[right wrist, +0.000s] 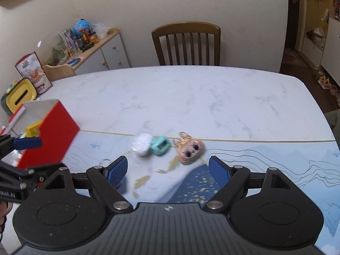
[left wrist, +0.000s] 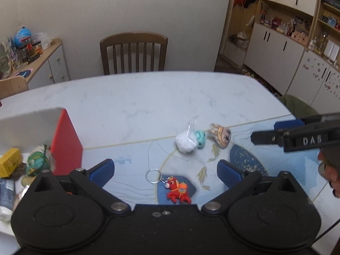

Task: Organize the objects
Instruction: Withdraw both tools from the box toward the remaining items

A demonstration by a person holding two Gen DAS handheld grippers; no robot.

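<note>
Lying on a smooth, marble-patterned table [right wrist: 191,97] partly covered by a pale blue printed mat [left wrist: 131,159] are several small trinkets: a red plush animal charm [left wrist: 177,189] joined to a metal key ring [left wrist: 153,176], a white crumpled bundle in clear plastic [left wrist: 186,141], a teal rounded plastic piece [right wrist: 160,145] touching it, and just beside that a flat cartoon face charm [right wrist: 190,148] with pointed ears. An open cardboard box [left wrist: 67,142], red outside and white inside, is being shown at the left of the mat; a yellow carton [left wrist: 9,162], a round green-patterned item [left wrist: 38,161] and other blurred packets are being held in it. The left gripper [left wrist: 165,171] is being held above the red charm with jaws released, its blue ribbed pads wide apart and empty. The right gripper [right wrist: 167,171] is likewise spread open, nothing between its pads, facing the face charm. Raised letters reading "DAS" are being seen on the right gripper's black body in the left wrist view.
</note>
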